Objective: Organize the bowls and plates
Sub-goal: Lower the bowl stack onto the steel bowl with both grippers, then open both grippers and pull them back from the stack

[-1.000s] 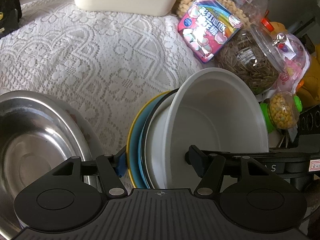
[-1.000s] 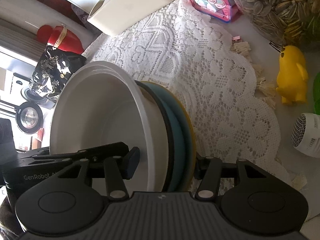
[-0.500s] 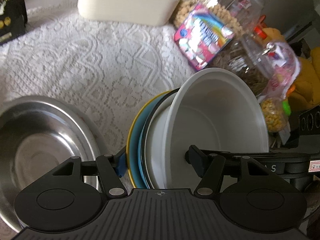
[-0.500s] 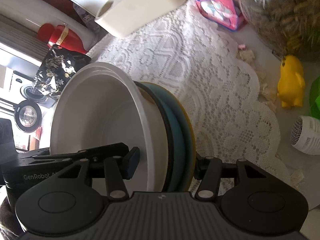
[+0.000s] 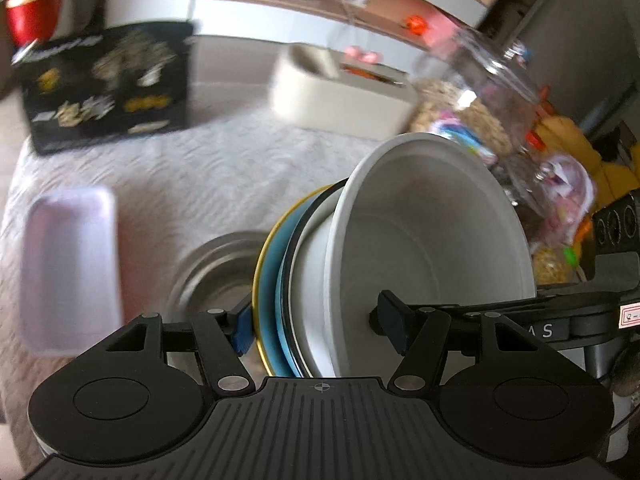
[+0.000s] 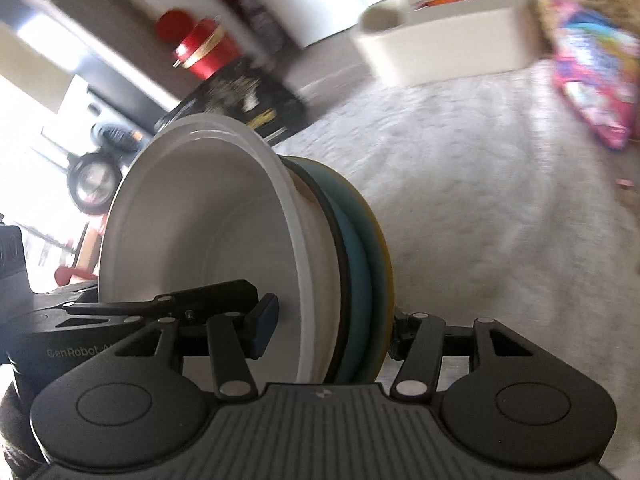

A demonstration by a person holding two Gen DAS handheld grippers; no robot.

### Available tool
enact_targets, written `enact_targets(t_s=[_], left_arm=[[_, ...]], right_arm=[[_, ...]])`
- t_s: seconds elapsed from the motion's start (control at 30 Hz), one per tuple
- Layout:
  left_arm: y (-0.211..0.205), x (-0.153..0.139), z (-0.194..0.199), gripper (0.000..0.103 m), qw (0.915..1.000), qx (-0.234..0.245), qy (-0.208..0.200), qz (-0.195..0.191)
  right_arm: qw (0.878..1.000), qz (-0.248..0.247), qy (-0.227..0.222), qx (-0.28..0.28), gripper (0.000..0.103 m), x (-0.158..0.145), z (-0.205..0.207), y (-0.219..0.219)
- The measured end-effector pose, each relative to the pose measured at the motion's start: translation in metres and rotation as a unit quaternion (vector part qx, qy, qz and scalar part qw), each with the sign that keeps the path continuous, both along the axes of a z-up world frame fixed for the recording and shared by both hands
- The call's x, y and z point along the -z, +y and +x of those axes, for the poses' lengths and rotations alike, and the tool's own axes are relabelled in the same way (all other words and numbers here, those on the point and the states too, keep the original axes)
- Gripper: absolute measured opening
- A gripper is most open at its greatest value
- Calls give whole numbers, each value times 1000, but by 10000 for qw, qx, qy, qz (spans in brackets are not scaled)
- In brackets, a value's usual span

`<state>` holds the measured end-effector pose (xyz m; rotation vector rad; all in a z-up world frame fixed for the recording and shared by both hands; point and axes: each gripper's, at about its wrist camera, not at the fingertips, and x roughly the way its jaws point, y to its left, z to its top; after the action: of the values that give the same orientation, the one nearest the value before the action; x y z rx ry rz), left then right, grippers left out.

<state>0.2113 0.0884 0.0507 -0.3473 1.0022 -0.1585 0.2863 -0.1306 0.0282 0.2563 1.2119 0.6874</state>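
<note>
Both grippers clamp the same stack of dishes from opposite sides: a white bowl (image 5: 432, 240) nested in a white dish, then blue plates (image 5: 270, 280) with a yellow-rimmed one outermost. My left gripper (image 5: 316, 324) is shut on the stack's rim. My right gripper (image 6: 332, 332) is shut on the opposite rim, where the white bowl (image 6: 192, 232) and blue plates (image 6: 360, 264) show edge-on. The stack is held above the lace tablecloth (image 5: 208, 168). A steel bowl (image 5: 216, 276) lies on the cloth below the left gripper.
A pale lilac tray (image 5: 68, 268) lies left of the steel bowl. A cream box (image 5: 340, 96), a black patterned bag (image 5: 108, 84), snack jars (image 5: 480, 96) and a pink candy pack (image 6: 592, 84) stand along the back and right. A red pot (image 6: 200, 48) sits farther back.
Both grippers have lifted and tilted up with the stack still clamped. The steel bowl now appears lower and smaller, and the lilac tray and room behind came into view. The views are blurred.
</note>
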Motion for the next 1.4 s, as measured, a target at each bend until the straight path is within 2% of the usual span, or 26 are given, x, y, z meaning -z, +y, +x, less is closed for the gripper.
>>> enact_targets(t_s=[0.13,0.27,0.3,0.4,0.47,0.53,0.67,0.9,1.1,1.23,1.3,1.4], left_arm=[[35,35,-4,67,9986,-196,373,-331],[49,60,1,64,9972,-221,626,-357],[52,61,2,61,9972,-190,616,-383],[51,62,2,53,9980,-40,611,-142],[49,65,0,51,9978,18,644,-121],[48,68,-1,44,9976,24,683,-81],[50,72,1,43,9975,-10,686,-140],[54,72,-2,36,9973,-71,712,-187],[59,70,-3,34,9972,-180,684,-240],[59,65,-4,34,9981,-181,575,-109],[56,61,-6,34,9986,-126,507,36],[52,51,-10,34,9978,-168,342,541]], right_arm=[[9990,-318,248,-213,54,23,0,40],[9956,-536,710,-288,55,54,9,60],[9951,-555,769,-291,57,59,9,62],[9951,-642,673,-334,58,57,12,65],[9946,-730,635,-373,59,56,12,65],[9942,-831,548,-408,59,54,13,68],[9935,-914,559,-394,58,53,13,69],[9925,-1044,559,-298,57,55,15,71],[9922,-1172,384,-183,57,47,14,70],[9896,-1407,42,-284,57,37,8,76],[9862,-1598,-259,-339,57,29,2,79],[9773,-1818,-983,-465,57,8,-10,87]])
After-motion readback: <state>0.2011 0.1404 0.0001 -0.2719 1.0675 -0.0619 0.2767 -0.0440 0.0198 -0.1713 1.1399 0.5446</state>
